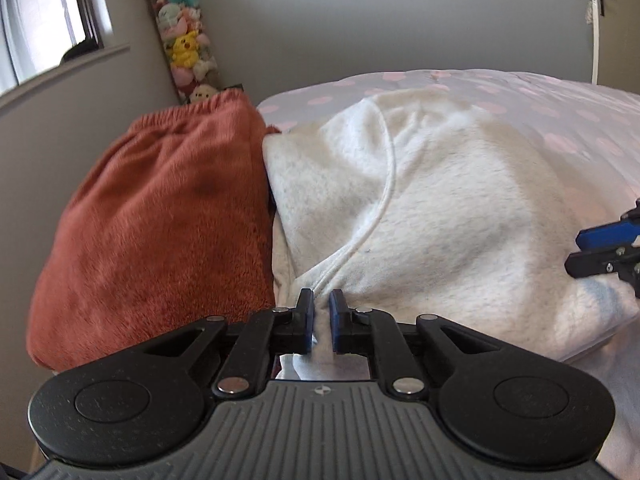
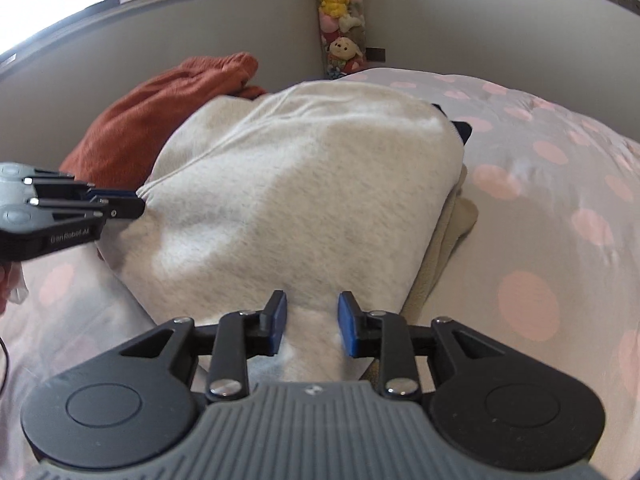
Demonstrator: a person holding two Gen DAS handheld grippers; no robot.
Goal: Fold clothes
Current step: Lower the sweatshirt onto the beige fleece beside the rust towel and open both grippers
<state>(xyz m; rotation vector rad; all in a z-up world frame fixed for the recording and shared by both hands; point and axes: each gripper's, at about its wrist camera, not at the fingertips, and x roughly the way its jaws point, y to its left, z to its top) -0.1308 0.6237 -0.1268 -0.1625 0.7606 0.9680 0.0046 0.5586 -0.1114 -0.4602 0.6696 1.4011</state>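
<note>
The pale grey sweatshirt (image 2: 296, 184), a soft, flecked fleece with a raised curved seam, lay folded into a thick, rounded pad on the bedcover (image 2: 560, 208), a smooth fabric dotted with pink. Touching the sweatshirt's far left edge sat a rust-coloured plush garment (image 1: 160, 220), fuzzy, with a gathered hem. The left gripper (image 1: 321, 312) was at the sweatshirt's left edge, its blue-padded jaws nearly together and pinching a fold of the fleece. The right gripper (image 2: 312, 320) met the sweatshirt's near edge with jaws partly apart, cloth lying between them; whether they pressed it I cannot tell.
</note>
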